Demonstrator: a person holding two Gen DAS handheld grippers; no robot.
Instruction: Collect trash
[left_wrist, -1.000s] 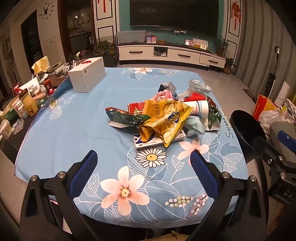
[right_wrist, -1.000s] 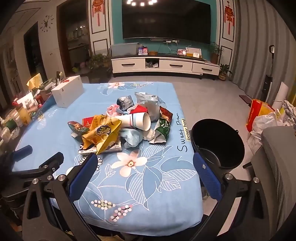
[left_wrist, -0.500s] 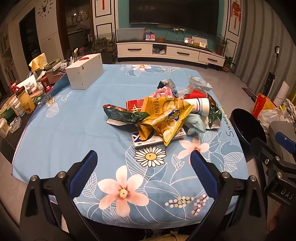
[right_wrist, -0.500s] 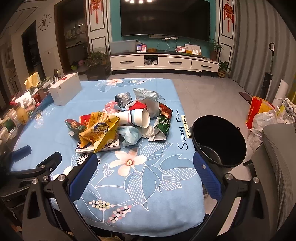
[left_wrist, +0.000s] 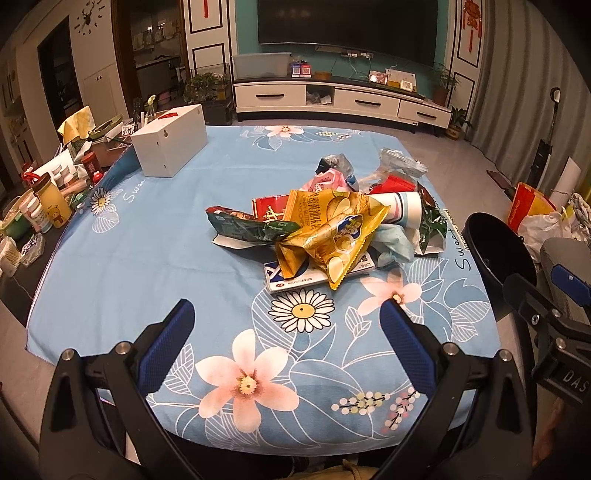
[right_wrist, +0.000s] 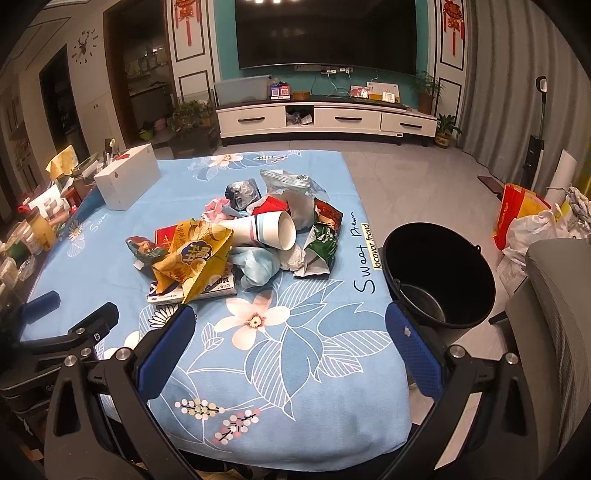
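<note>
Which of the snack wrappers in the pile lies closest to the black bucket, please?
The green wrapper at the pile's right edge; the yellow chip bag and the dark green one lie farther from the bucket.

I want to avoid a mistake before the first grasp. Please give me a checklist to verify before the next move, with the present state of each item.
1. Left gripper open and holding nothing: ok.
2. Right gripper open and holding nothing: ok.
3. Black bucket upright beside the table, mouth uncovered: ok.
4. Bucket has room: ok, its bottom is visible.
5. Yellow chip bag lies on top of the pile, reachable first: ok.
6. Paper cup free of liquid: cannot tell; it lies on its side, inside hidden.
</note>
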